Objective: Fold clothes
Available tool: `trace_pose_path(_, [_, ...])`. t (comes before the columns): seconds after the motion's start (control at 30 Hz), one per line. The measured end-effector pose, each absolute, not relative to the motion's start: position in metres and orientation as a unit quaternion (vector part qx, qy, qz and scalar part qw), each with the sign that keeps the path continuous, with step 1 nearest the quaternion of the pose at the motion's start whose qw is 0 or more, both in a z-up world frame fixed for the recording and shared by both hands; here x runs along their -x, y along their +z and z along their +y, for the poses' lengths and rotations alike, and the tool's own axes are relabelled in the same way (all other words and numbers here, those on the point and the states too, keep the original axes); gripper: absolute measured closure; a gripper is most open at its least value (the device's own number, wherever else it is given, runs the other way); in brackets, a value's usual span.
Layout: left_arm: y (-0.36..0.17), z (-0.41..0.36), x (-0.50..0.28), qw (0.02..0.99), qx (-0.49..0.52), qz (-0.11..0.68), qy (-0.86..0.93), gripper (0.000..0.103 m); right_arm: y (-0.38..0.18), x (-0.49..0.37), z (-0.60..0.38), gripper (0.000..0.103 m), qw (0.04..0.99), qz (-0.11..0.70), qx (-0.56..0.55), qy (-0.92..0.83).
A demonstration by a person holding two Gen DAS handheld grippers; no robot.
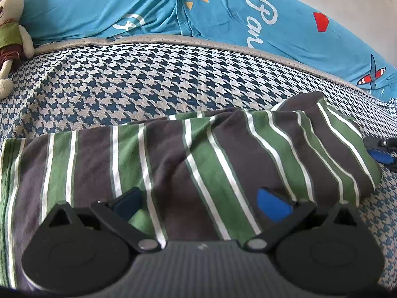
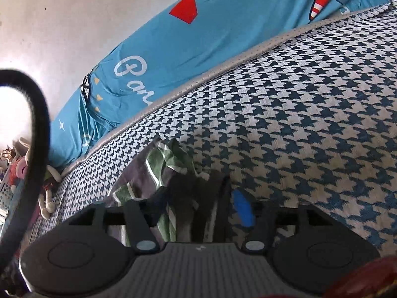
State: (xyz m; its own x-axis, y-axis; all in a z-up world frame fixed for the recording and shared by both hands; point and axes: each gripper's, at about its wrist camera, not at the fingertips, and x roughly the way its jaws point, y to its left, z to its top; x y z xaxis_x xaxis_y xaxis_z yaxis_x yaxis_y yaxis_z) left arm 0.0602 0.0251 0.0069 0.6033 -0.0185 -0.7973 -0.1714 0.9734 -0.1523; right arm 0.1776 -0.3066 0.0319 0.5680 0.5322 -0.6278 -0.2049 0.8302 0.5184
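We are laying a fold into the striped shirt (image 1: pixel 198 154); left gripper (image 1: pixel 201 201) spread above it, right gripper (image 2: pixel 201 201) spread, seemingly straddling its three-o'clock edge. Next: smoothing.

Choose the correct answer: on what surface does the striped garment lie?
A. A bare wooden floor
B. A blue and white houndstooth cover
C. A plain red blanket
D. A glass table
B: the green, grey and white striped garment lies on the blue and white houndstooth cover, which shows around it in both wrist views.
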Motion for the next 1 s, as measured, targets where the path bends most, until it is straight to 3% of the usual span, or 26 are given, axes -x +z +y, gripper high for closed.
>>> trace_pose_path(0.13, [0.007,0.025,-0.06,0.889,0.106,0.444,0.041,0.0,0.028,-0.181,-0.296,0.028,0.862,0.41,-0.204,0.216])
trace_pose_path(0.23, [0.007,0.027,-0.061,0.889,0.107,0.444,0.041,0.0,0.025,-0.182,-0.284,0.03,0.871,0.404,-0.186,0.209])
trace_pose_path(0.27, [0.007,0.027,-0.061,0.888,0.107,0.445,0.041,0.0,0.025,-0.181,-0.277,0.034,0.878,0.399,-0.163,0.206])
trace_pose_path(0.33, [0.007,0.026,-0.061,0.888,0.106,0.445,0.041,0.0,0.023,-0.18,-0.267,0.065,0.881,0.401,-0.141,0.209])
trace_pose_path(0.5, [0.007,0.026,-0.063,0.888,0.109,0.445,0.04,0.0,0.022,-0.18,-0.257,0.084,0.885,0.4,-0.122,0.207])
trace_pose_path(0.7, [0.009,0.029,-0.063,0.887,0.118,0.445,0.039,0.0,0.04,-0.169,-0.247,0.088,0.901,0.37,-0.093,0.207])
trace_pose_path(1.0, [0.014,0.042,-0.063,0.886,0.144,0.438,0.053,0.0,0.08,-0.114,-0.19,0.088,0.927,0.275,0.044,0.251])
